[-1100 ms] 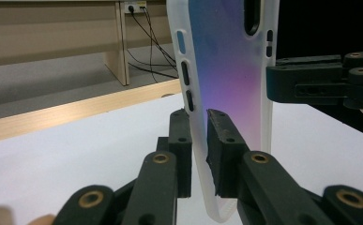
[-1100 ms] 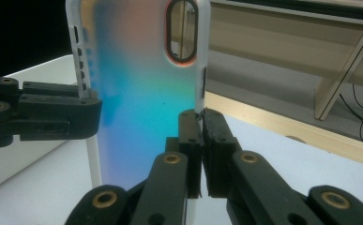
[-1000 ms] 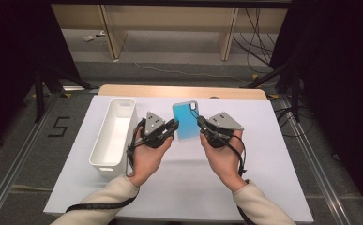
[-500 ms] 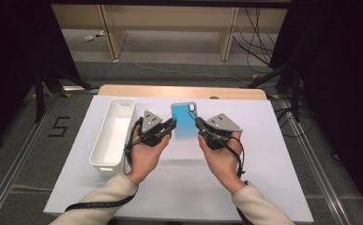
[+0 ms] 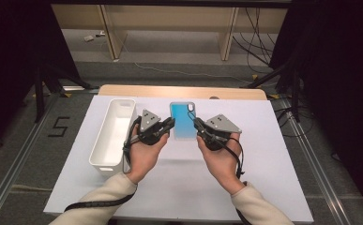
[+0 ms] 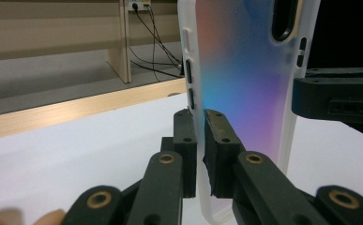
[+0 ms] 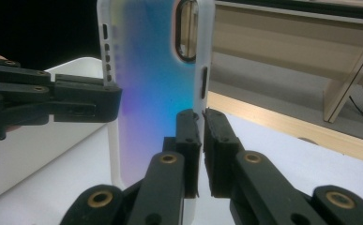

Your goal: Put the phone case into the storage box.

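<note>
Phone case (image 5: 184,121): bright blue from the high view; in the left gripper view a gradient, pink-peach at top through violet to blue, with frosted white translucent edges and 1 dark oval camera cut-out. Left gripper (image 5: 169,124) and right gripper (image 5: 197,125): black jaws with brass-coloured rivets, grey top plates. Bin (image 5: 112,132): plain white. Table cover (image 5: 263,140): white, over a pale wood edge. Sleeves (image 5: 106,194): cream. Floor: grey, with a black numeral 5 marked on it

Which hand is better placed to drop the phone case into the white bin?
Left, probably. The left gripper pinches the phone case on the edge nearer the white bin; the right gripper clamps the far edge and would have to reach across.
</note>
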